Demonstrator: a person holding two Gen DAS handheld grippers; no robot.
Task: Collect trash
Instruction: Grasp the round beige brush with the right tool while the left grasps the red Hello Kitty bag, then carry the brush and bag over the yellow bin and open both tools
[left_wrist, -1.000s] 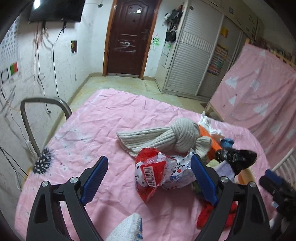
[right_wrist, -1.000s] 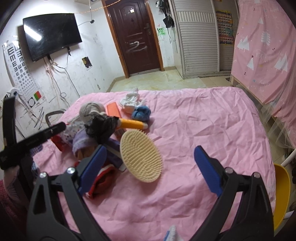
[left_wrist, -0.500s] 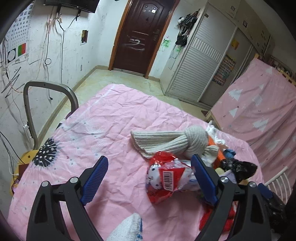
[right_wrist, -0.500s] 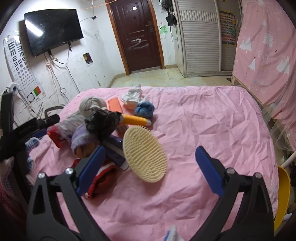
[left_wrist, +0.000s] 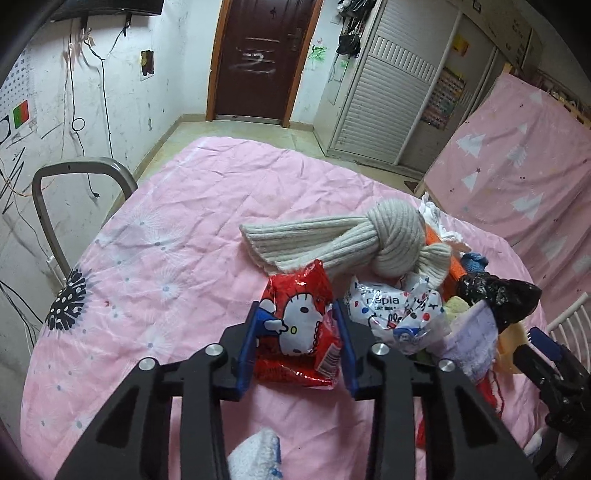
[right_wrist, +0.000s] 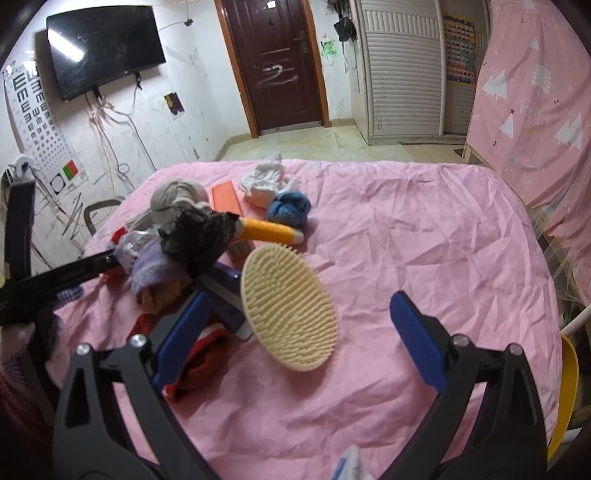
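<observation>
My left gripper (left_wrist: 298, 341) is shut on a red Hello Kitty wrapper (left_wrist: 300, 325), its blue pads pressing both sides. A crumpled white Nepia wrapper (left_wrist: 397, 314) lies just right of it on the pink bed (left_wrist: 177, 229). A crumpled black plastic bag (left_wrist: 498, 295) sits further right; it also shows in the right wrist view (right_wrist: 199, 232). My right gripper (right_wrist: 299, 332) is open and empty, low over the bed, with a cream brush (right_wrist: 288, 306) between its fingers.
A knotted beige knit scarf (left_wrist: 354, 236) lies behind the wrappers. Around the brush lie an orange box (right_wrist: 226, 197), white cloth (right_wrist: 266, 181), blue yarn ball (right_wrist: 290, 206), purple cloth (right_wrist: 155, 266) and red cloth (right_wrist: 199, 354). A metal chair frame (left_wrist: 74, 177) stands at the bed's left.
My left gripper has moved forward and shut on the red Hello Kitty wrapper, which was lying free between its open fingers. The right gripper has hardly moved.
</observation>
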